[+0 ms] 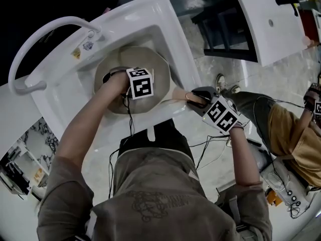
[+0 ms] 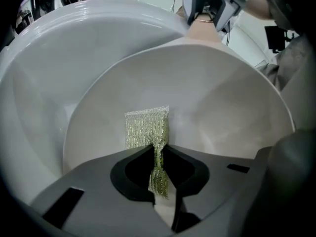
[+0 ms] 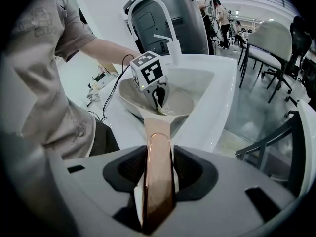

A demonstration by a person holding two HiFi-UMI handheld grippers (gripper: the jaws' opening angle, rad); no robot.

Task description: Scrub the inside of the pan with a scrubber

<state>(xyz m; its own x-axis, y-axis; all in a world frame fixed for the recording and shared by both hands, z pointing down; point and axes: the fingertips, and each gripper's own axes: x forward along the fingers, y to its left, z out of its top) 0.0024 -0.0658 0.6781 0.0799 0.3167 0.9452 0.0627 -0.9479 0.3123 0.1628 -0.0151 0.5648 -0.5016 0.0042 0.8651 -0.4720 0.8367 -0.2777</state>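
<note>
the pan point(image 1: 150, 59) sits inside the white sink point(image 1: 165, 14), below the curved faucet point(image 1: 37, 36). its handle point(image 1: 179, 93) points out over the sink's front edge toward the person. the left gripper point(image 2: 159, 177) is inside the pan. its jaws are pressed together on the scrubber point(image 2: 147, 126), a small piece of yellowish glittering mesh. the lower part of the mesh is squeezed thin between the jaws, and the wider upper part stands out in front of them, before the pale inner wall of the pan. i cannot tell if the free end really touches the wall. in the right gripper view this gripper leans down into the pan bowl, with its marker cube point(image 3: 149, 70) on top. the right gripper point(image 3: 158, 179) pinches the copper-coloured end of the handle between its two dark pads, and the handle runs straight ahead from the jaws to the pan. in the head view the left arm reaches over the sink, and the right gripper is just beside the sink's edge. a black cable point(image 1: 130, 119) hangs from the left gripper toward the person's body.
</note>
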